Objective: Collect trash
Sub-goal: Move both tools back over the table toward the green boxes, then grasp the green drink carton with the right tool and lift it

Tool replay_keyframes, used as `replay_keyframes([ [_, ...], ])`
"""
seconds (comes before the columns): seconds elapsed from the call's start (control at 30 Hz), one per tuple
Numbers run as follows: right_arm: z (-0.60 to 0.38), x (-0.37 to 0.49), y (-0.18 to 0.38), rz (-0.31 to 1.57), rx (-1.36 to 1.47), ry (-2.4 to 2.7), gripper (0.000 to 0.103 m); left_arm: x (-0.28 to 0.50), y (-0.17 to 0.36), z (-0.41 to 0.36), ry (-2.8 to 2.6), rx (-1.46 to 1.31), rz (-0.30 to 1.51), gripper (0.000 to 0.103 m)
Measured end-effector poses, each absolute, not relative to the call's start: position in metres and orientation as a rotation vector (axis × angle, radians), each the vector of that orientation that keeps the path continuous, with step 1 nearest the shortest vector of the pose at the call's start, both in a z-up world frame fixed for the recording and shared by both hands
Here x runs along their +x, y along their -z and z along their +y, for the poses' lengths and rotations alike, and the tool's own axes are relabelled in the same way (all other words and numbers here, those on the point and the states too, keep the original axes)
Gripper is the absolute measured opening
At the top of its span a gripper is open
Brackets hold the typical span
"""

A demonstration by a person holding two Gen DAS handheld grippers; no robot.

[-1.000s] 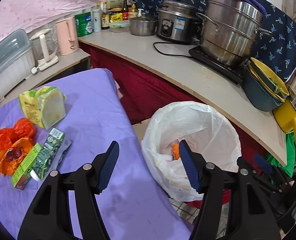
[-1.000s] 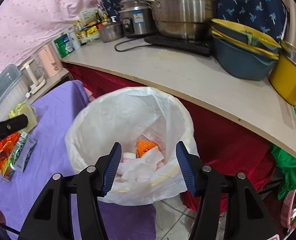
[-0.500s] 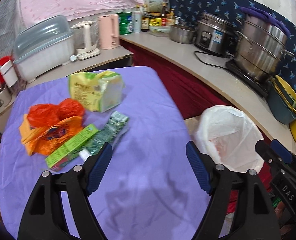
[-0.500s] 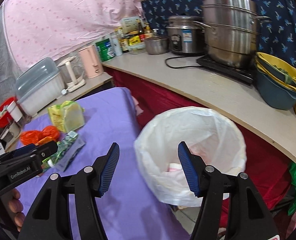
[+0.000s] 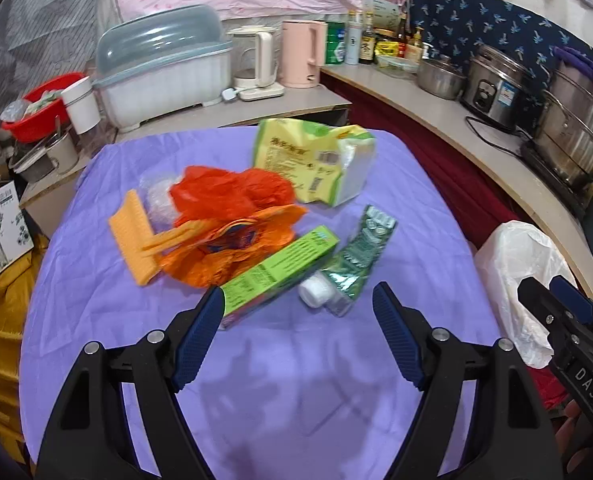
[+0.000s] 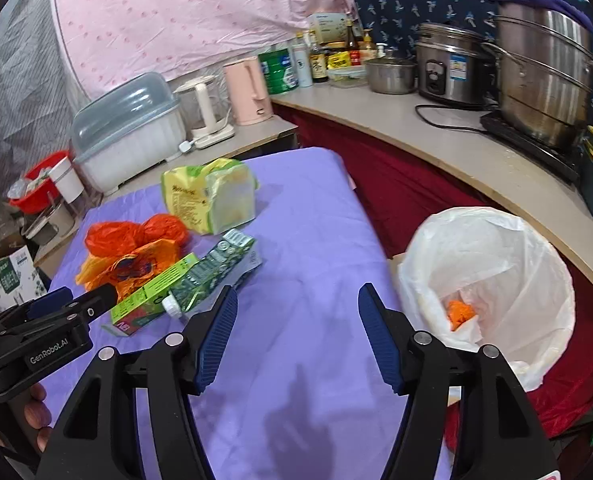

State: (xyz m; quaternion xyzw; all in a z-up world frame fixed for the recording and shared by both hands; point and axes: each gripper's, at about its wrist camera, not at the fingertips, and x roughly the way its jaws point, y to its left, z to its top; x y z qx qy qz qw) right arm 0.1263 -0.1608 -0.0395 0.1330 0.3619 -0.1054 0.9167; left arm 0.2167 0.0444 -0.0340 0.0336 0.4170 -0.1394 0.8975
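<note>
"GenRobot.AI" marks the left gripper (image 6: 96, 304); "DAS" the right gripper (image 5: 568, 304).

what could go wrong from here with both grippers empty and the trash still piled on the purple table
1. The green box overlaps the orange plastic bag and touches the green carton, so the open left gripper may drag neighbours along.
2. The thin bag may slip from the pads.
3. The white bin bag sits off the table edge beside the right gripper; a carried piece could miss its mouth.
</note>
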Motion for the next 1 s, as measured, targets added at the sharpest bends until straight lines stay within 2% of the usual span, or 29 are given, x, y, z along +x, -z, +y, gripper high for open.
replay_keyframes([
  [0.2, -0.13, 0.149, 0.052, 0.772, 0.261, 0.172, 0.062, 0.226, 0.048, 0.077, 0.245, 0.051, 0.886, 0.073],
  [0.37, -0.11, 0.168, 0.064, 0.791, 0.253, 0.157, 0.066, 0.235, 0.064, 0.095, 0.227, 0.043, 0.919, 0.073],
  [0.5, -0.098, 0.186, 0.076, 0.813, 0.274, 0.147, 0.07, 0.24, 0.075, 0.106, 0.224, 0.042, 0.926, 0.08],
  [1.0, -0.078, 0.243, 0.115, 0.878, 0.301, 0.183, 0.072, 0.27, 0.104, 0.128, 0.229, 0.014, 0.972, 0.082],
])
